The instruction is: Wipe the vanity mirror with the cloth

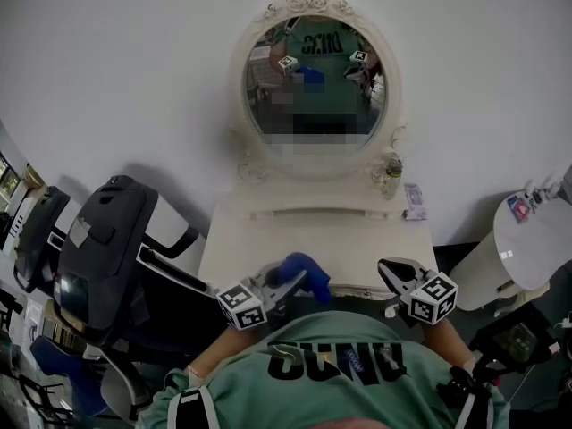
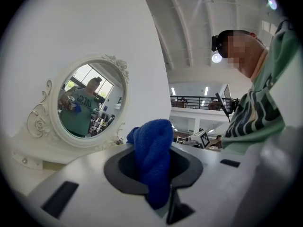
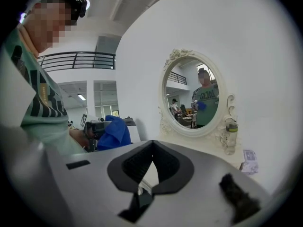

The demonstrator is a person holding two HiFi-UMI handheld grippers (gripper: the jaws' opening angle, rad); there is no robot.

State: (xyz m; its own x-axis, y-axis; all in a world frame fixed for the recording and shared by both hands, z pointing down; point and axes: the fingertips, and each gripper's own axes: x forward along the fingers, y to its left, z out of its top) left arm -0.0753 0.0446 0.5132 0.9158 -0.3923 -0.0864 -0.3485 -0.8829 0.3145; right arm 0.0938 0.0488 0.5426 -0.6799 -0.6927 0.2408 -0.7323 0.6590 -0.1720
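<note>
Large lettering on shirt [image 1: 340,387], illegible

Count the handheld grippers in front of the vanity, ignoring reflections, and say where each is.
2. The left gripper is at the vanity table's near edge, shut on the blue cloth; the right gripper is to its right, shut and empty.

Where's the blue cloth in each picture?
Head view: bottom middle, the cloth pinched in the left tongs.
Left gripper view: centre, sticking up between those tongs.
Right gripper view: left of middle, low.
Shared landmark: the oval mirror shows in all three.
</note>
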